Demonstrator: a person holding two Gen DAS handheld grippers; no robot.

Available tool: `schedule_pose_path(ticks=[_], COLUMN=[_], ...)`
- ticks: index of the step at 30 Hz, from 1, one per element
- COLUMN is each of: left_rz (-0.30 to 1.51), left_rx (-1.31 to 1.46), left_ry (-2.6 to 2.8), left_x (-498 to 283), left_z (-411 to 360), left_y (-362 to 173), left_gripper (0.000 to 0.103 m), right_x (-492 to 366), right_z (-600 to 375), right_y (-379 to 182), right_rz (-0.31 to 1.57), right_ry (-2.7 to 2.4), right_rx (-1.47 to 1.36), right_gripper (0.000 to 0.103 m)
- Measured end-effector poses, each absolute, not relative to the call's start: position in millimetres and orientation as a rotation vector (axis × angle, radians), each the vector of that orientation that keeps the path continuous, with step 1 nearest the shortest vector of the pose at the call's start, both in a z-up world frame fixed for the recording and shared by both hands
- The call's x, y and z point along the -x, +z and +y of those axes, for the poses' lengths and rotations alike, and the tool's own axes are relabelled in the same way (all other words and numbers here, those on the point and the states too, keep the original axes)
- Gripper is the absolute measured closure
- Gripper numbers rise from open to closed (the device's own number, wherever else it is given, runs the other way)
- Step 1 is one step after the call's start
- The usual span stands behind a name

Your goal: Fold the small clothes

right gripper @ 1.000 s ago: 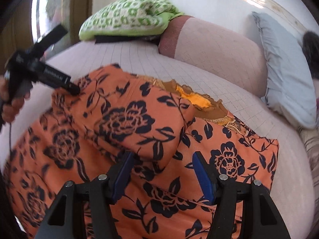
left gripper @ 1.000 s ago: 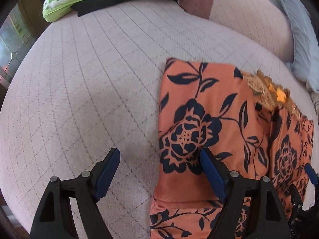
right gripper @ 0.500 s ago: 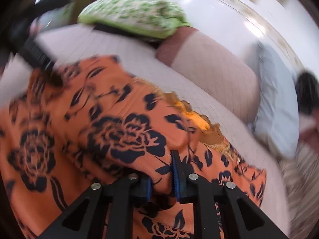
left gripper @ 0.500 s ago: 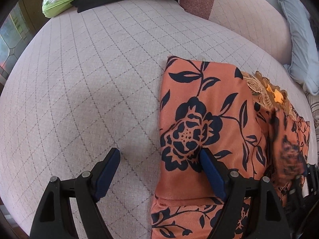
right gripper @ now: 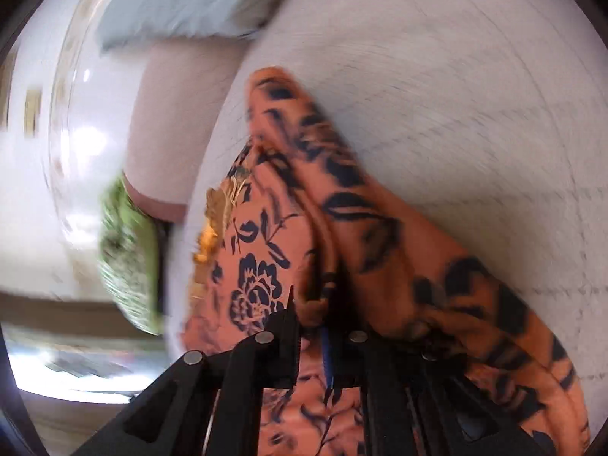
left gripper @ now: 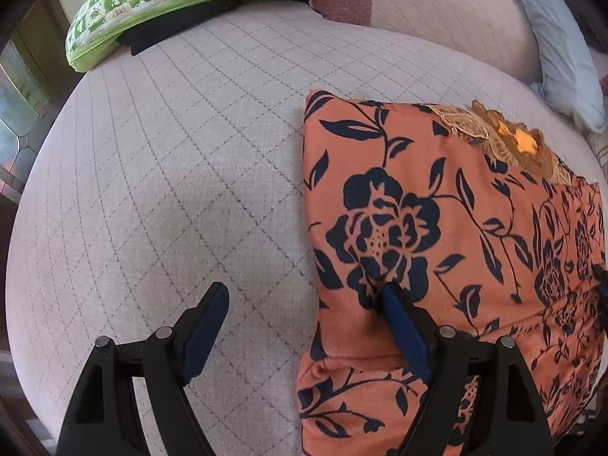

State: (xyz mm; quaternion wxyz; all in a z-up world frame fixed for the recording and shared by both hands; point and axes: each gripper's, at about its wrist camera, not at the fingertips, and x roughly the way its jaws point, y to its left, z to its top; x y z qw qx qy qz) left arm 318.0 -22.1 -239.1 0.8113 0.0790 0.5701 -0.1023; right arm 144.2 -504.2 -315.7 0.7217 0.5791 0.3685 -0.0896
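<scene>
We're mid-fold: right gripper (right gripper: 323,326) clamped on the orange floral garment (left gripper: 437,235), left gripper (left gripper: 304,304) wide open holding nothing, so next we'd lay that flap across.

Soft daylight; the left wrist view is sharp, with fisheye bending and dark corners. The right wrist view is heavily smeared by motion blur, with white glare at left.

Motion blur is smearing the whole right wrist view, so the orange floral garment (right gripper: 342,205) and the green pillow (right gripper: 125,266) are losing detail. The garment's fold is hiding the right gripper (right gripper: 323,304) fingertips. In the left wrist view, the frame edge is cutting off the garment's right side.
</scene>
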Motion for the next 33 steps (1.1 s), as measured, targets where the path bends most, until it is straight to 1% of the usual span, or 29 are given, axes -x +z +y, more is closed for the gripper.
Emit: schedule_pose_path(ticks=[1, 2, 4, 6, 9, 11, 13, 15, 17, 19, 20, 23, 26, 28, 31, 33], left_rz=[1.222, 1.225, 1.210, 1.168, 1.106, 1.082, 1.060, 1.104, 1.168, 1.187, 1.191, 1.160, 1.178, 1.148, 1.174, 1.143], left_rx=[-0.156, -0.140, -0.110, -0.105, -0.063, -0.065, -0.124, -0.212, -0.242, -0.191, -0.166, -0.144, -0.241, -0.274, -0.215, -0.220], left_ry=[-0.217, -0.213, -0.196, -0.176, -0.197, -0.216, -0.215, -0.207, -0.213, -0.223, -0.226, -0.211, -0.225, -0.210, -0.201, -0.210], left_x=[-318, -317, -316, -312, -308, -304, -303, -303, -303, -306, -307, -308, -302, -300, -298, -290], left_z=[-20, -18, -13, -15, -22, -31, -47, -59, -64, -58, -54, -47, -59, -60, -51, -52], left_y=[-238, -237, -228, -218, -203, -202, -209, -225, -241, -240, -237, -229, -241, -240, -233, -227], left_gripper=[0.020, 0.020, 0.020, 0.020, 0.020, 0.020, 0.020, 0.020, 0.020, 0.020, 0.020, 0.020, 0.020, 0.013, 0.013, 0.013], right_x=[-138, -133, -140, -160, -200, -222, -237, -250, -248, -246, -242, -238, -243, -240, -230, -221], right_z=[-506, -505, -494, -478, -440, -418, -404, -401, -408, -415, -416, -404, -376, -366, -357, -348], right_y=[-308, -292, -266, -251, -244, -246, -257, -274, -275, -269, -265, -263, -270, -271, -266, -264], right_rz=[0.774, 0.723, 0.681, 0.705, 0.765, 0.813, 0.880, 0.950, 0.931, 0.927, 0.912, 0.918, 0.991, 0.993, 1.011, 1.009], right_ry=[-0.231, -0.272, -0.281, -0.235, -0.191, -0.185, -0.185, -0.216, -0.218, -0.237, -0.223, -0.123, -0.027, -0.020, -0.006, 0.051], right_rx=[-1.259, -1.193, -1.032, -0.912, -0.698, -0.545, -0.439, -0.426, -0.463, -0.480, -0.505, -0.543, -0.499, -0.464, -0.423, -0.430], right_gripper=[0.090, 0.090, 0.090, 0.090, 0.090, 0.090, 0.090, 0.089, 0.091, 0.091, 0.089, 0.090, 0.090, 0.089, 0.090, 0.090])
